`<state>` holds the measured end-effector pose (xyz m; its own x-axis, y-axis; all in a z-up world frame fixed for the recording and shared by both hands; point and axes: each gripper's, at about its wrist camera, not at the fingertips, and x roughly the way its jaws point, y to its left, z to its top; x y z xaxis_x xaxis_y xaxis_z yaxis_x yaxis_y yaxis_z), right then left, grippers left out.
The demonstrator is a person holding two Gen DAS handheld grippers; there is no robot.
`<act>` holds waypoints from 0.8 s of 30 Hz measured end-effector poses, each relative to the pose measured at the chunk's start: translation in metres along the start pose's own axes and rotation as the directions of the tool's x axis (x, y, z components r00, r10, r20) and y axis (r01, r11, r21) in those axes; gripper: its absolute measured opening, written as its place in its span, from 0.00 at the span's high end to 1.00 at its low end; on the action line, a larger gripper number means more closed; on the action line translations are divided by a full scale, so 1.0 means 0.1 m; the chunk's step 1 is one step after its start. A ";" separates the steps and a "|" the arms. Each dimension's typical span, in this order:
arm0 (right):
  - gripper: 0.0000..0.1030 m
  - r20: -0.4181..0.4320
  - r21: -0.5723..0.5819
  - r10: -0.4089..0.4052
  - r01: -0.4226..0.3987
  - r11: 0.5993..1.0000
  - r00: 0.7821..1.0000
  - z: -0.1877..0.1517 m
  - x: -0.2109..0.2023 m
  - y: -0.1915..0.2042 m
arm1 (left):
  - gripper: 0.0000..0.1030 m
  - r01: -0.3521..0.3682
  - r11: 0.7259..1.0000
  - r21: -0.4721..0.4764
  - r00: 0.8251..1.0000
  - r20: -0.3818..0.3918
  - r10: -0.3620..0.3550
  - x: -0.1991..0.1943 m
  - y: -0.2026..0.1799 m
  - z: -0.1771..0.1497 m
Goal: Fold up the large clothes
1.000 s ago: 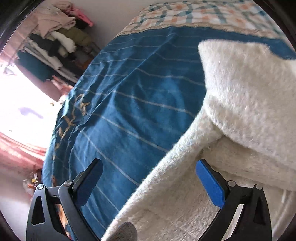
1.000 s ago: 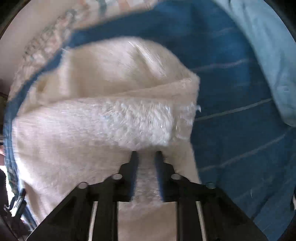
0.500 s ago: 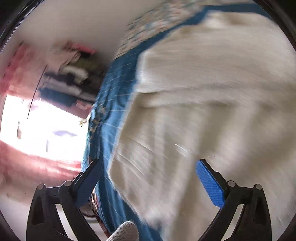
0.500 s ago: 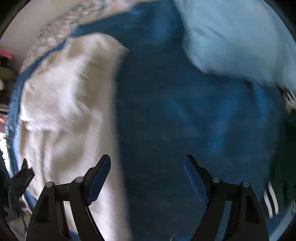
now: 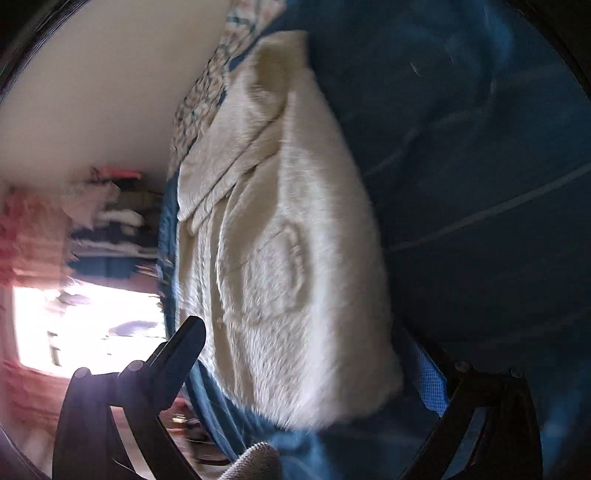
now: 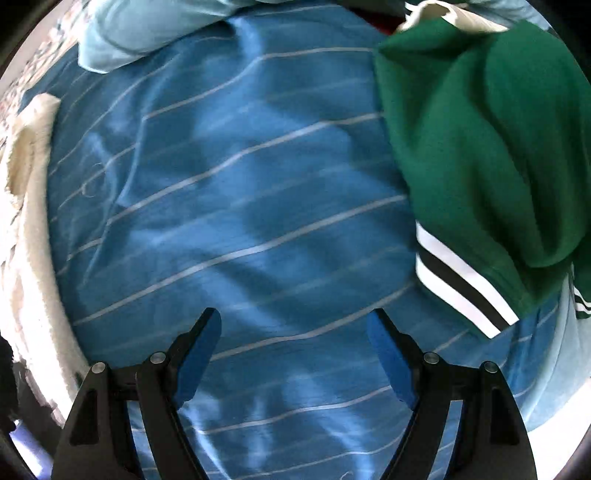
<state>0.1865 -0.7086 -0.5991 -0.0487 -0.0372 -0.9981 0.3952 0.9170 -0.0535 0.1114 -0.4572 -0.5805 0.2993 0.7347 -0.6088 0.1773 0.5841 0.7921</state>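
Your cream fuzzy garment (image 5: 280, 229) is lying folded up on the bed, on top of the blue striped bedspread (image 6: 236, 206). In the left wrist view it fills the middle and runs from about 12 o'clock down to 6, with a layered fold up near the top; the shot is pretty blurry, so finer detail is lost. In the right wrist view you only catch its edge, way over at 9 o'clock.

Your left gripper (image 5: 306, 362) has its fingers spread wide with nothing between them, hanging over the near end of the cream piece. Your right gripper (image 6: 295, 343) is just as wide and empty, sitting above bare bedspread.

Further out, a green garment (image 6: 480, 147) with white and black stripes at its hem is bunched at 2 o'clock in the right view, and a light blue cloth (image 6: 147, 26) sits at 11. In the left view, a blurry heap of clothes (image 5: 107, 214) sits at 9 o'clock.
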 end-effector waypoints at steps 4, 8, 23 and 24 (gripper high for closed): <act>0.19 0.002 -0.002 0.027 -0.027 1.000 1.000 0.06 0.00 0.01 | 0.00 -0.105 0.994 0.007 0.994 -0.014 0.105 0.34 -0.09 0.15; 0.19 -0.008 -0.013 0.068 -0.068 0.998 0.998 0.21 0.08 0.48 | 0.03 -0.084 0.991 -0.104 0.996 -0.043 0.080 0.49 0.23 0.25; 0.13 -0.153 -0.019 0.818 -0.829 0.558 0.554 1.38 0.05 2.47 | 0.84 0.242 0.863 -0.444 0.967 0.037 -0.253 0.91 1.83 0.05; 0.13 -0.161 -0.007 0.821 -0.833 0.554 0.547 1.42 0.09 2.59 | 0.84 0.251 0.856 -0.452 0.964 0.040 -0.262 0.94 1.88 0.05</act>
<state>0.4190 -0.5281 -0.6263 0.1502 0.7966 -0.5856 0.2530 0.5416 0.8017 0.1774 -0.2801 -0.4884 0.2797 0.5415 -0.7928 -0.1962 0.8406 0.5049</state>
